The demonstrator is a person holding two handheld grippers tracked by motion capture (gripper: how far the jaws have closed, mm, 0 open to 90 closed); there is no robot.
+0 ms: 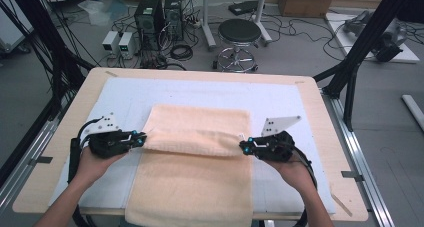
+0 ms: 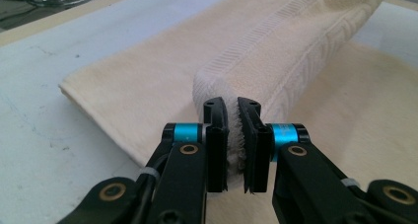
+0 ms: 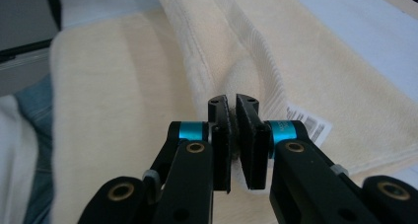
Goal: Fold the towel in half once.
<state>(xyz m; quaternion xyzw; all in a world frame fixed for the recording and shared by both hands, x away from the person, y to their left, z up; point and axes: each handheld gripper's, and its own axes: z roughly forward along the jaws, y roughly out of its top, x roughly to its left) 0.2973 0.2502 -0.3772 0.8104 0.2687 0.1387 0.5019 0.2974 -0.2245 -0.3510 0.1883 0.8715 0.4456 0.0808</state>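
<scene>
- We see one small white label [image 3: 308,125] sewn to the towel's edge, just to the right of the right claw [image 3: 232,135] in the right gripper view; it carries black bar-like print, but we cannot read any word on it.
- We count one towel [image 1: 195,177], two claws, two hands and one white sheet [image 1: 125,94] under the towel.
- The towel is cream-coloured terry cloth, soft and fluffy, with a woven ribbed band near its hem. It lies between the two claws on the tabletop [image 1: 320,117], and its near end hangs over the tabletop edge close to the person.
- The left claw [image 2: 232,140] is pinching a folded corner of the towel; the cloth fills the narrow gap between its jaws. From this claw the lifted hem runs away to the upper right.
- The right claw is also pinching the towel, at the opposite corner of the same hem, with the cloth squeezed between its jaws.
- In the high view the hem is stretched between the left claw [image 1: 141,138] and the right claw [image 1: 244,146], raised a little above the rest of the towel.
- The claws are black, with blue metal rings beside the jaws and brass-coloured pins.
- The tabletop is light wood with rounded corners.
</scene>
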